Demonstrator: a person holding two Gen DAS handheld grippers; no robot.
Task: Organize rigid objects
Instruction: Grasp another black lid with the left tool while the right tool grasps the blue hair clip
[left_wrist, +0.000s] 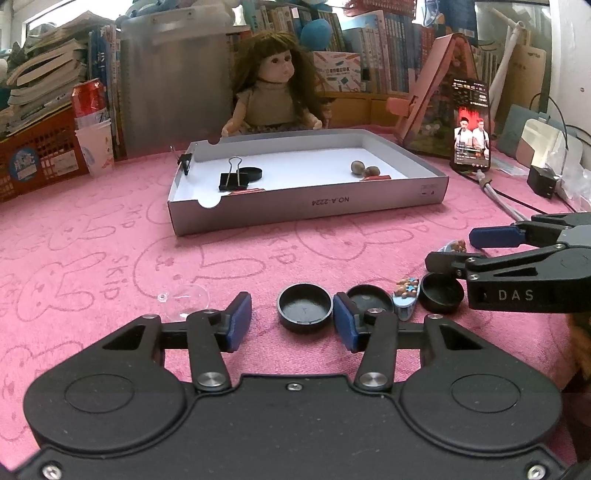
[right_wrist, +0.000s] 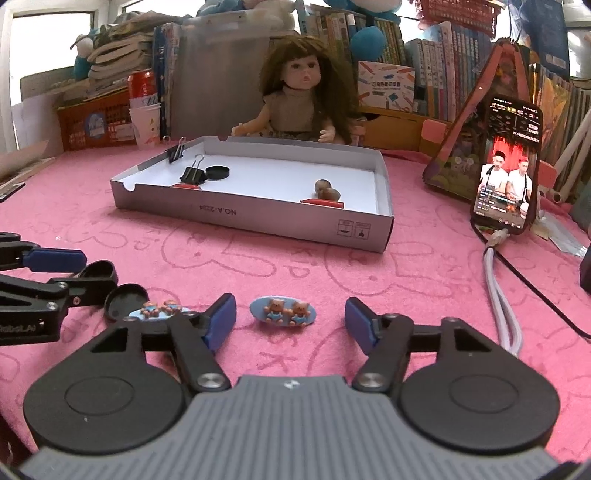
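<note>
My left gripper (left_wrist: 292, 319) is open, with a black round cap (left_wrist: 304, 307) lying on the pink cloth between its fingers. Two more black caps (left_wrist: 369, 298) (left_wrist: 441, 293) and a blue bear hair clip (left_wrist: 406, 293) lie to its right. My right gripper (right_wrist: 290, 323) is open around another blue bear hair clip (right_wrist: 283, 311). The first clip (right_wrist: 160, 309) and black caps (right_wrist: 123, 300) sit to its left. The grey cardboard tray (left_wrist: 306, 206) (right_wrist: 258, 218) holds binder clips (left_wrist: 232, 181), a black cap (left_wrist: 254, 172), nuts (left_wrist: 364, 169) and red sticks.
A doll (left_wrist: 277, 92) sits behind the tray. A phone (right_wrist: 508, 166) leans at the right with its cable (right_wrist: 502, 288) trailing across the cloth. A clear plastic lid (left_wrist: 186, 299) lies left of my left gripper. A red can, cups and an orange crate (left_wrist: 37, 158) stand far left.
</note>
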